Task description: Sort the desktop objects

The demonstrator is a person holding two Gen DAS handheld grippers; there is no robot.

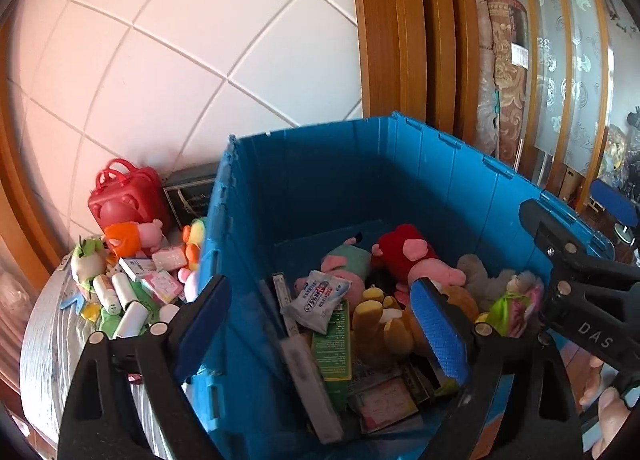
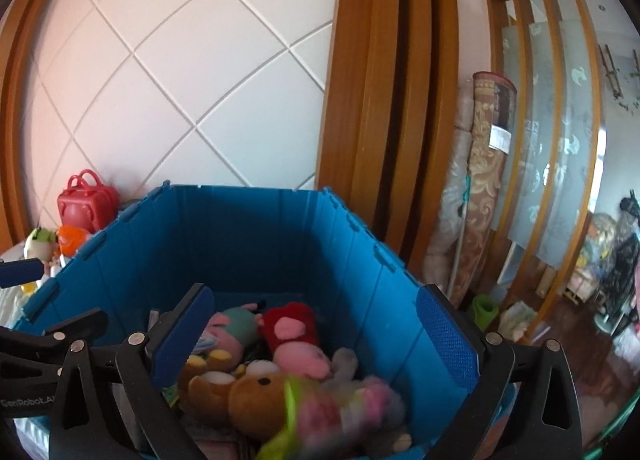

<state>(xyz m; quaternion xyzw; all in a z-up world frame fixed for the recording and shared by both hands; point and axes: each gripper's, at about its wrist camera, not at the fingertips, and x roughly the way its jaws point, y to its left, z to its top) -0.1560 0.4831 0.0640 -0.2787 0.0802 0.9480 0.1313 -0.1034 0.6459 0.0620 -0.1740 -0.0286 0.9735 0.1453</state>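
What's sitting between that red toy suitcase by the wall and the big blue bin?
In the left wrist view, a dark box stands between the red suitcase and the blue bin, with a yellow-and-orange plush just in front of it.

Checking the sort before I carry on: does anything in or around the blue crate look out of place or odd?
Nothing looks damaged or spilled. The blue crate holds a loose jumble: plush toys such as the brown bear lie mixed with a wipes packet and a green box. More small items are still piled on the table beside it.

Left gripper (image 1: 320,320) and right gripper (image 2: 316,334) side by side, jaws spread wide, nothing held.
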